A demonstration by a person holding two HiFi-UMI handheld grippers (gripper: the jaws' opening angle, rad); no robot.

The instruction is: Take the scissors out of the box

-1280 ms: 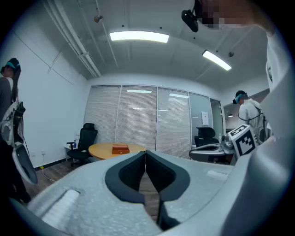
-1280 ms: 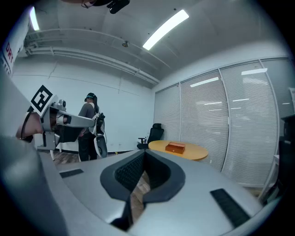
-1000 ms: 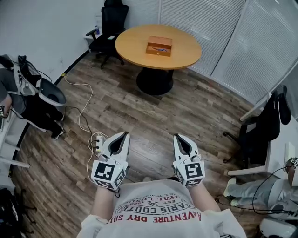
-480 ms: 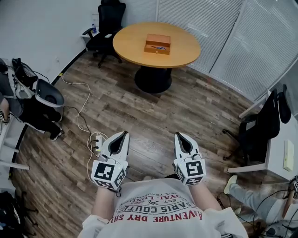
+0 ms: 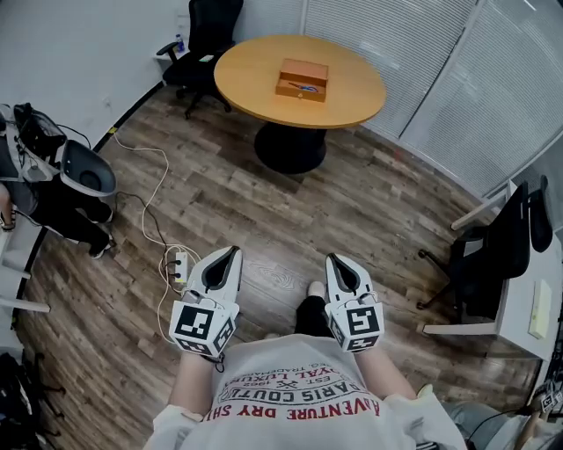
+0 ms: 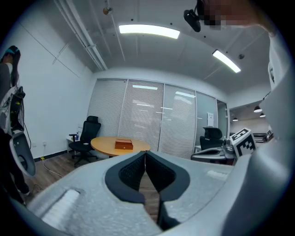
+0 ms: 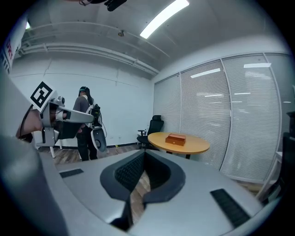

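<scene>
Round wooden table (image 5: 255, 83), small orange-brown box (image 5: 302, 80)

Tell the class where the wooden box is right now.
In the head view the wooden box sits near the middle of the round table at the top centre, with a black office chair just left of the table.

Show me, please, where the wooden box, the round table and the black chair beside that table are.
wooden box (image 5: 303, 74): head view, on its upper wooden surface.
round table (image 5: 251, 77): head view, on the bare tabletop left of the box.
black chair (image 5: 214, 19): head view, on its backrest.
</scene>
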